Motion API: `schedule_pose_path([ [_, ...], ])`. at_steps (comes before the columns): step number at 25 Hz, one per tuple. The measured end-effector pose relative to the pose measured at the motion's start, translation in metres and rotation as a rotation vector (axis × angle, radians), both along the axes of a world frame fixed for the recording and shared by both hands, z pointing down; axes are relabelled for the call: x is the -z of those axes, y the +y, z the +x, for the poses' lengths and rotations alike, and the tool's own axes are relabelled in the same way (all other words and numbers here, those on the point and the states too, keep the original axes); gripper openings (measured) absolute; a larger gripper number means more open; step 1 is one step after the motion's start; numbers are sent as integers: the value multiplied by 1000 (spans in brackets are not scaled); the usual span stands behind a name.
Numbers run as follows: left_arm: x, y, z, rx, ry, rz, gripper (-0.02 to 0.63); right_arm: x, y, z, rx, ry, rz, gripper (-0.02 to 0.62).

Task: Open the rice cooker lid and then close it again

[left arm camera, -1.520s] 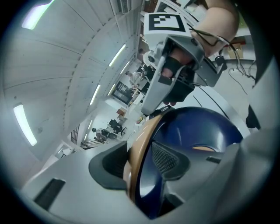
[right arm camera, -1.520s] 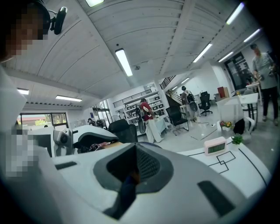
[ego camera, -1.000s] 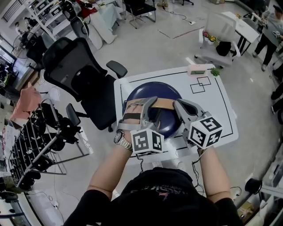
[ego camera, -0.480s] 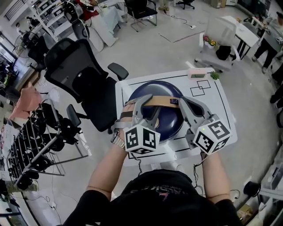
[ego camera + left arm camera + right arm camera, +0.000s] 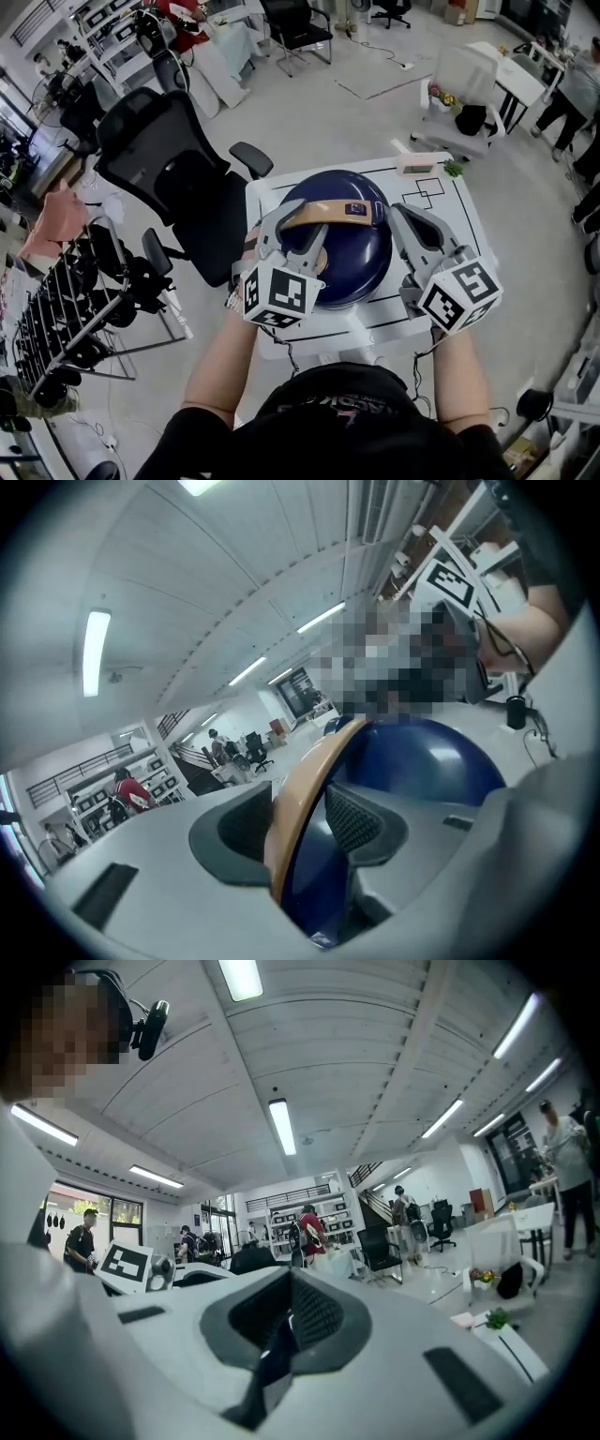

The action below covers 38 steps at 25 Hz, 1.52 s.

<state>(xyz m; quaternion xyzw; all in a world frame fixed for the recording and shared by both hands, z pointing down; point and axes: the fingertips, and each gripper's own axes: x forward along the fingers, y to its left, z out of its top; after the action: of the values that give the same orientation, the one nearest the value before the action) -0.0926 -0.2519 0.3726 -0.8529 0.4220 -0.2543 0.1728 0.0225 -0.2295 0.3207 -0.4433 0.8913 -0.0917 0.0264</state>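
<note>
Left gripper (image 5: pixel 295 225) grips the 9 o'clock end of the tan handle (image 5: pixel 330 208), which runs 9-to-3 across the navy rice cooker lid (image 5: pixel 354 258). Right gripper (image 5: pixel 403 217), clenched empty, sits beside the lid's 3 o'clock edge, over the white table (image 5: pixel 469 246).

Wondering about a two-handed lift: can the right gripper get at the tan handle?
Probably yes, once its shut jaws open: the right gripper sits beside the free end of the tan handle with nothing between; the left gripper holds only the other end.
</note>
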Motion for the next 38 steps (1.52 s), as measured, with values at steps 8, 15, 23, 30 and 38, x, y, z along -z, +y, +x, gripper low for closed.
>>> schedule_pose_path([
  [8, 19, -1, -27, 29, 150, -24, 179, 15, 3, -4, -3, 0, 31, 2],
  [15, 33, -2, -55, 77, 289, -44, 178, 19, 3, -6, 1, -7, 46, 2],
  [23, 41, -4, -100, 150, 475, -77, 166, 11, 3, -24, 26, -15, 33, 2],
  [30, 41, -5, -131, 234, 534, -80, 141, 11, 4, -39, 61, -21, 36, 2],
  [38, 38, -5, -155, 291, 543, -83, 121, 10, 6, -55, 89, -18, 28, 2],
])
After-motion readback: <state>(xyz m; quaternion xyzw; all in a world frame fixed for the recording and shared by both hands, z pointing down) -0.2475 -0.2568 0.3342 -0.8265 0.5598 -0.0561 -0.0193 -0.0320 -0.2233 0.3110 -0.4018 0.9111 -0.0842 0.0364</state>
